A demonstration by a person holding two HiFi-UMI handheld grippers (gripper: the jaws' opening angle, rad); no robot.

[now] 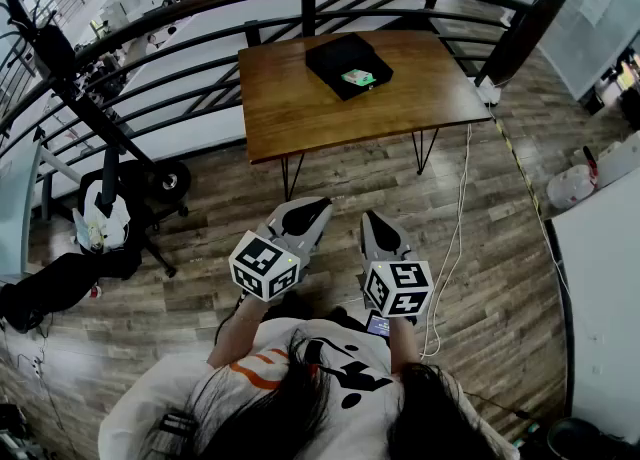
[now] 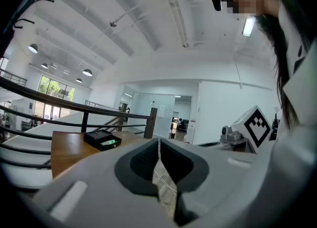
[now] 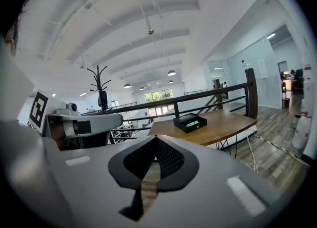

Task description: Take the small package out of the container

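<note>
Head view: one desk (image 1: 290,108) carries one black container (image 1: 325,53), and the single small package (image 1: 358,77), green, lies inside it. The two tongs, left tongs (image 1: 312,213) and right tongs (image 1: 372,223), hang well short of the desk, probably because the reach has not begun. Left gripper view: jaws pressed together, nothing between. Right gripper view: likewise closed and empty — the container sits on the desk ahead.

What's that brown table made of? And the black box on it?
The brown rectangular table looks like wood, smooth and slightly glossy: grain streaks show. Its thin black legs are probably metal rod. The flat black box looks matte, maybe cardboard or plastic; too far to tell.
</note>
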